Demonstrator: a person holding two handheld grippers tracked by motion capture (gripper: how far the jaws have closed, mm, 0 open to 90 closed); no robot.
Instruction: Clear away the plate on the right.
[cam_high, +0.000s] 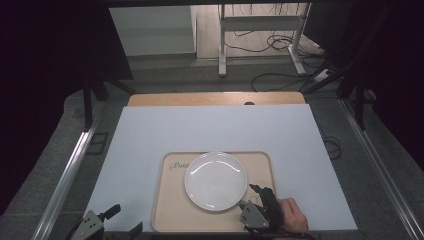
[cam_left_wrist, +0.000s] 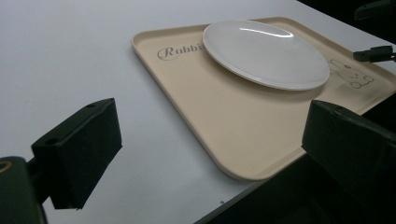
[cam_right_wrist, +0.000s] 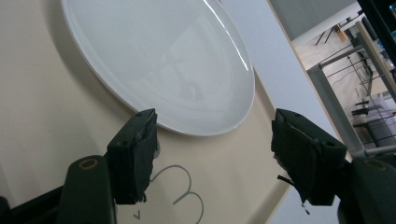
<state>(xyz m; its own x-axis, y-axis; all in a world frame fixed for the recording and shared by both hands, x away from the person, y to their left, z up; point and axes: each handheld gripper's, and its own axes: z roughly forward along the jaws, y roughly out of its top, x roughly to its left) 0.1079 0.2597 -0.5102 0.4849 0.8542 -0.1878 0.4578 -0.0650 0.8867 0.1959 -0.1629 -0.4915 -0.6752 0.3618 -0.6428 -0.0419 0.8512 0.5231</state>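
Nearest the high camera, your right hand comes in over the tray's near right corner, carrying the right gripper. Its jaws stand apart with nothing between them; in the right gripper view the two black pads are spread wide just short of the plate's rim, touching neither the plate nor anything else, and below them you see the grey line drawing printed on the tray. So that gripper is released, not grasping.

Your left gripper sits off the tray's near left corner, over the white table cover. Its jaws are also spread wide and empty; in the left gripper view the tray lies between and beyond the two pads, well clear of both.

The white plate rests flat on the beige tray, towards the tray's far side and roughly centred across it, its near edge just beside the right gripper's tips. Left of the plate, at the tray's far left corner, you can read the printed word beginning "Rabbi", its end hidden under the plate. At the tray's right side, beside the plate, there is a small rabbit drawing.

Beyond the tray, the cover ends at a wooden table edge.
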